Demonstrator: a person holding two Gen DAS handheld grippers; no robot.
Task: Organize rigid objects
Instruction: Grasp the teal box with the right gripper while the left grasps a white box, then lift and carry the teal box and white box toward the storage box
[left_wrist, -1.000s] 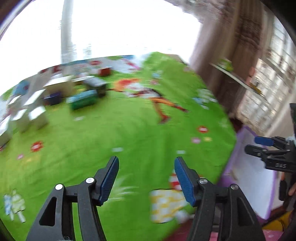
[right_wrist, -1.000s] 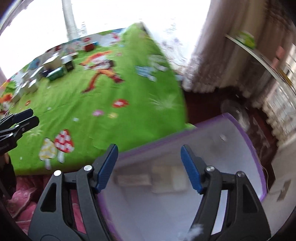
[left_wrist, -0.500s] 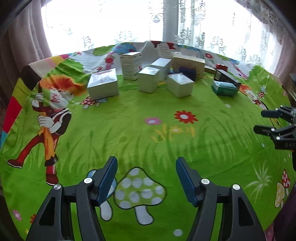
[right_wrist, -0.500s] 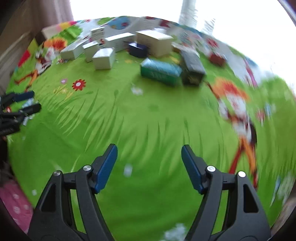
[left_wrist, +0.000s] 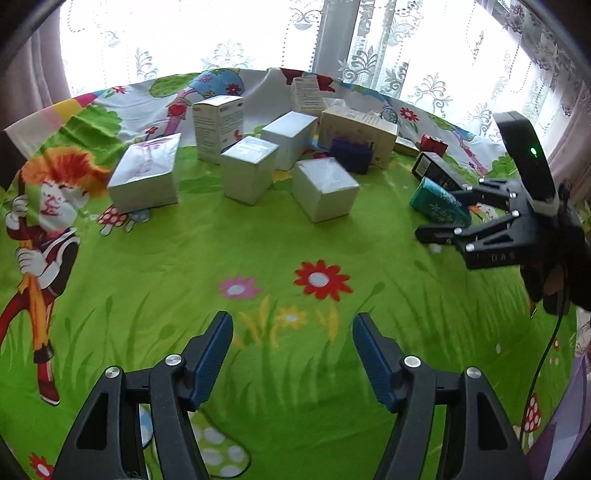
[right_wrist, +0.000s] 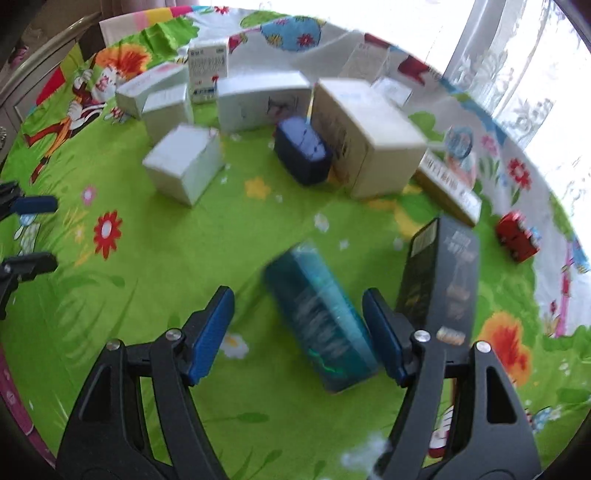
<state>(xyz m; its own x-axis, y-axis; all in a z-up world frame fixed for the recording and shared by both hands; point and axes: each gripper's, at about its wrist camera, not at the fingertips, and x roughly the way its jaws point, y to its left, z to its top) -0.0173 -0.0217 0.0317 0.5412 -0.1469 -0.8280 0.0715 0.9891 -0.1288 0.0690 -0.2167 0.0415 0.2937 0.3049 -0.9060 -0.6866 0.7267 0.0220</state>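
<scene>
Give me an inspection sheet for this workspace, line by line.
Surface: green cartoon cloth, wrinkled at the back.
Job's things: teal box and black box lying nearest the right gripper; white boxes, navy box, beige box, red box further back.
Clutter: nothing seen.
Grippers: right open over the teal box, not gripping; left gripper open, empty.
Cables: black cable below the right gripper.
Surroundings: lace curtain, bright window.
</scene>
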